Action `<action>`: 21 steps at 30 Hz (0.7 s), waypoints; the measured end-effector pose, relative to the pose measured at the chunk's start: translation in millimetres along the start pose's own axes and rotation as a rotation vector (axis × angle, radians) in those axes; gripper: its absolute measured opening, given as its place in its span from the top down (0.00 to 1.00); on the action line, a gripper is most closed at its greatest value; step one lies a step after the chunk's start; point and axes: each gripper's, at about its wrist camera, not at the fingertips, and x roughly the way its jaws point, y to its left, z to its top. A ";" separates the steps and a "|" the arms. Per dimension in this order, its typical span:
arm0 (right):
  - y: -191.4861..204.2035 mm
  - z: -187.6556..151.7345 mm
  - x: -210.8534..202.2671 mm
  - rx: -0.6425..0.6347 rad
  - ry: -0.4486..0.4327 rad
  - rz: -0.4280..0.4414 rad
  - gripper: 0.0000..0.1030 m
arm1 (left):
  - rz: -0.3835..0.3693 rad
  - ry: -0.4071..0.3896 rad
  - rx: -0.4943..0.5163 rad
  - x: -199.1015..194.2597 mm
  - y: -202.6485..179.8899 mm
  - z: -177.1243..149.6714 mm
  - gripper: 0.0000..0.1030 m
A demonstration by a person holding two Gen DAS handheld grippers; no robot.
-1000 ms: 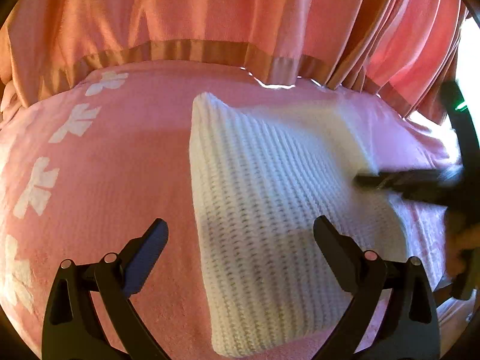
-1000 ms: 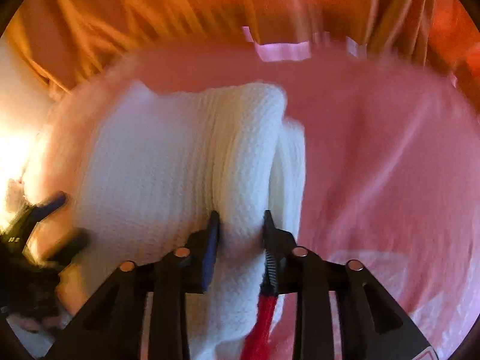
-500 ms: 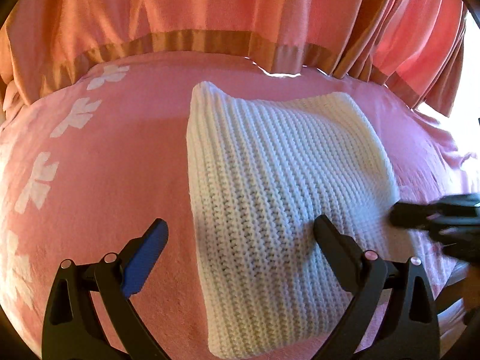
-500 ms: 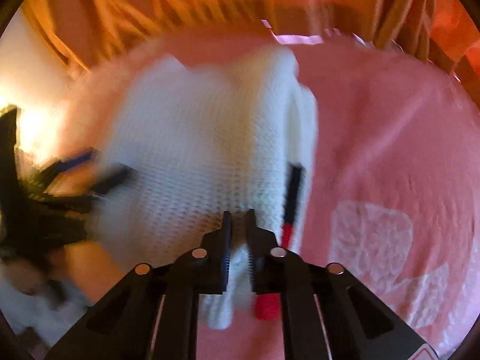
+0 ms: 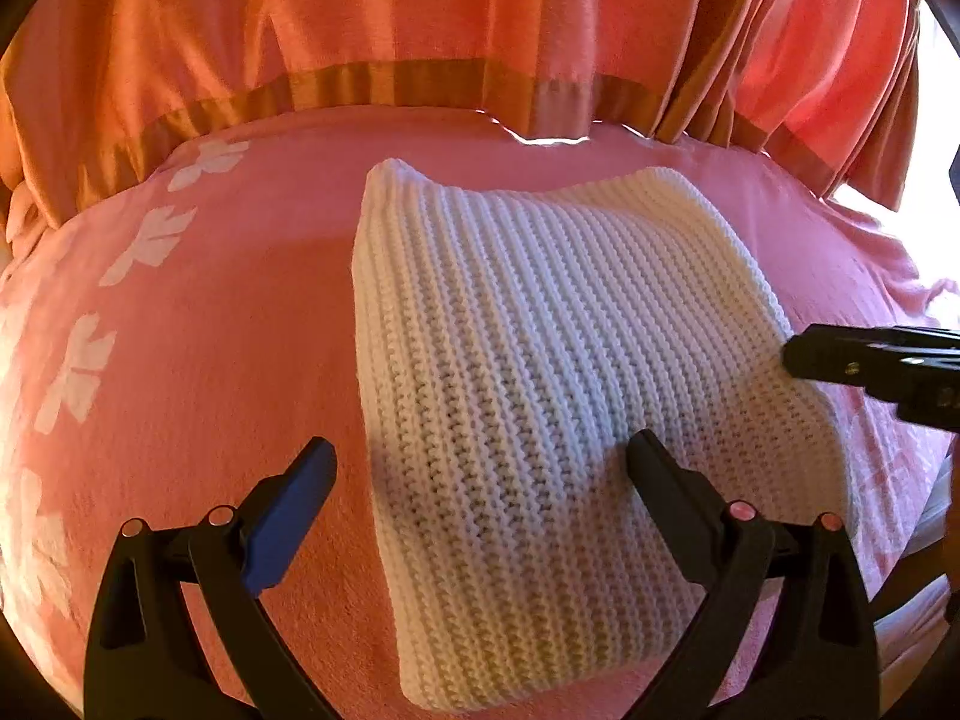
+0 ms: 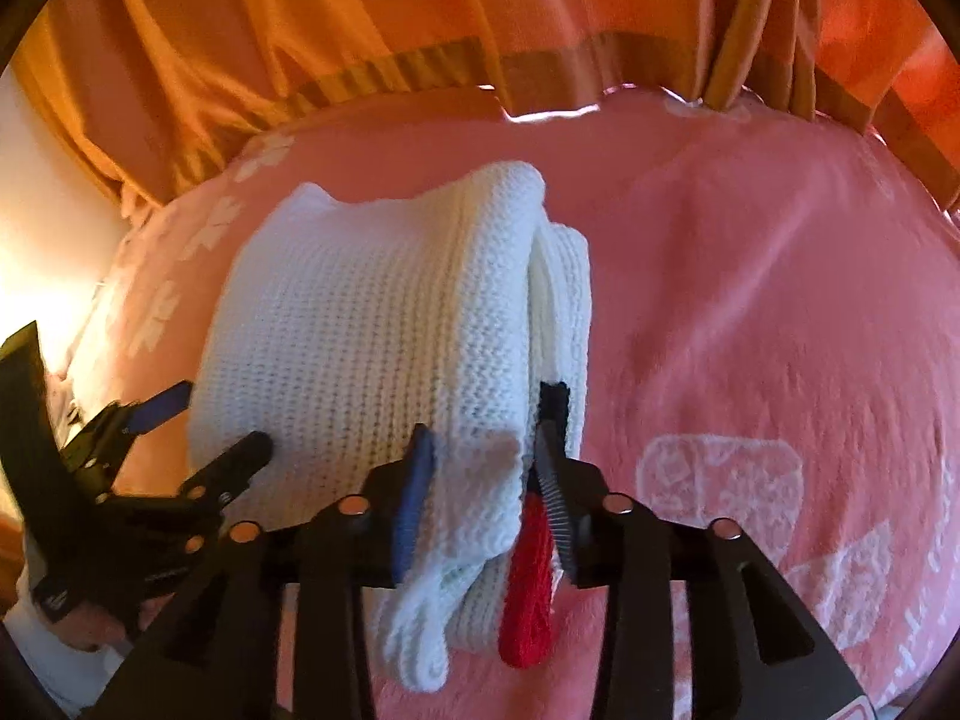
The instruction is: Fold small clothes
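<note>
A folded white knit sweater (image 5: 540, 330) lies on the pink blanket (image 5: 210, 360). My left gripper (image 5: 480, 456) hovers open over its near left part, fingers apart and touching nothing. In the right wrist view the sweater (image 6: 360, 330) shows stacked layers at its right edge, with a red trim (image 6: 528, 588) and a small black part (image 6: 552, 402) sticking out. My right gripper (image 6: 483, 474) straddles that near edge. Its jaws are opening, with the knit fold loose between them. In the left wrist view the right gripper (image 5: 798, 354) reaches in at the sweater's right edge.
Orange curtains (image 5: 420, 18) hang along the far side of the bed. White flower prints (image 5: 78, 372) run down the blanket's left part, and pale printed patches (image 6: 720, 480) lie to the right. The left gripper (image 6: 219, 420) and a hand holding it (image 6: 90, 636) appear at the right wrist view's left edge.
The right gripper carried the fold across the sweater to its right edge, squeezed tighter, then spread its jaws. The sweater now lies flatter. The left gripper barely moved.
</note>
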 end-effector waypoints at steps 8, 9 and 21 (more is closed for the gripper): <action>5.8 -2.3 7.0 -0.001 0.011 0.038 0.83 | 0.012 0.005 0.003 0.3 -1.3 -1.6 0.08; 9.6 -1.0 -2.5 -0.016 -0.020 0.040 0.84 | 0.013 0.004 0.005 -0.1 -1.2 -1.8 0.08; -2.4 -3.0 -9.5 -0.002 -0.043 -0.065 0.44 | -0.072 -0.014 -0.099 -9.5 14.5 3.8 0.08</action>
